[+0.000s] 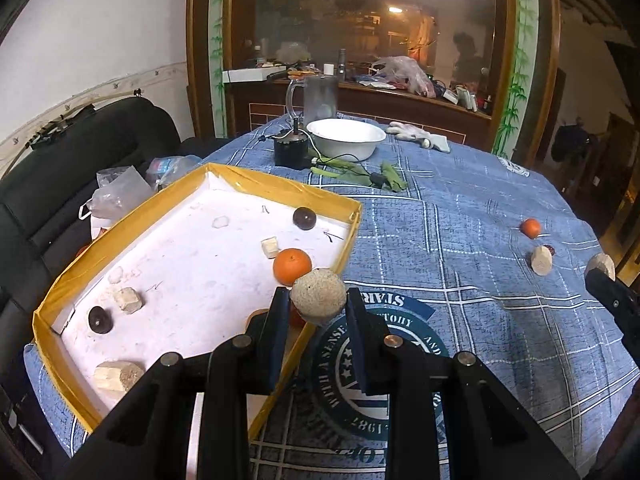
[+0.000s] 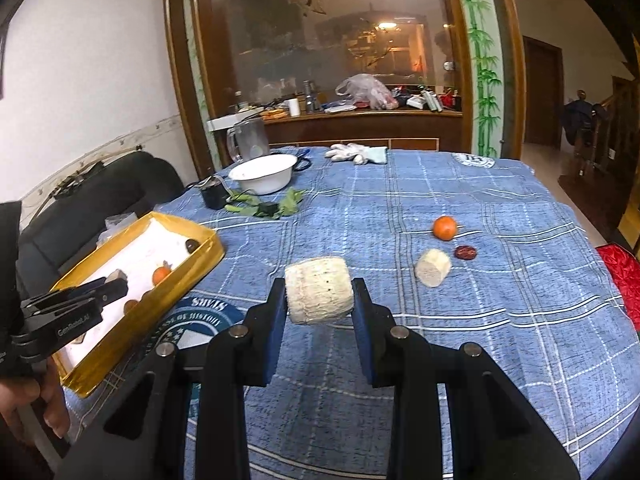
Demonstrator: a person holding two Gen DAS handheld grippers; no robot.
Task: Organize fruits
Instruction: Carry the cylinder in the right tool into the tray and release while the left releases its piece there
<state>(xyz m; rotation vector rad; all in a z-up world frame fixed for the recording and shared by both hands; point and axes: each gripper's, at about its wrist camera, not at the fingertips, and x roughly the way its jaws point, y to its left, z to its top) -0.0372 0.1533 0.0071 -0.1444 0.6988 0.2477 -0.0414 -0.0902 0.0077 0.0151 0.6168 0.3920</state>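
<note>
My left gripper point(image 1: 318, 310) is shut on a round pale chunk point(image 1: 318, 294), held above the near right rim of the yellow-edged tray point(image 1: 348, 236). On the tray's white floor lie an orange point(image 1: 292, 266), two dark round fruits point(image 1: 304, 218) and several pale chunks point(image 1: 127, 300). My right gripper point(image 2: 319, 304) is shut on a pale cylindrical chunk point(image 2: 319, 296) above the blue cloth. Beyond it on the cloth lie an orange point(image 2: 445, 227), a pale chunk point(image 2: 433, 267) and a dark red fruit point(image 2: 465, 252). The left gripper point(image 2: 114, 286) also shows at the left of the right wrist view, over the tray point(image 2: 160, 304).
A white bowl point(image 1: 346, 138), a glass pitcher point(image 1: 318, 98), a small black device point(image 1: 291, 151), green leaves point(image 1: 360, 172) and white gloves point(image 1: 418, 134) sit at the far side of the table. A black armchair point(image 1: 80, 148) with plastic bags point(image 1: 120, 192) stands left. A hand point(image 2: 24, 400) holds the left gripper.
</note>
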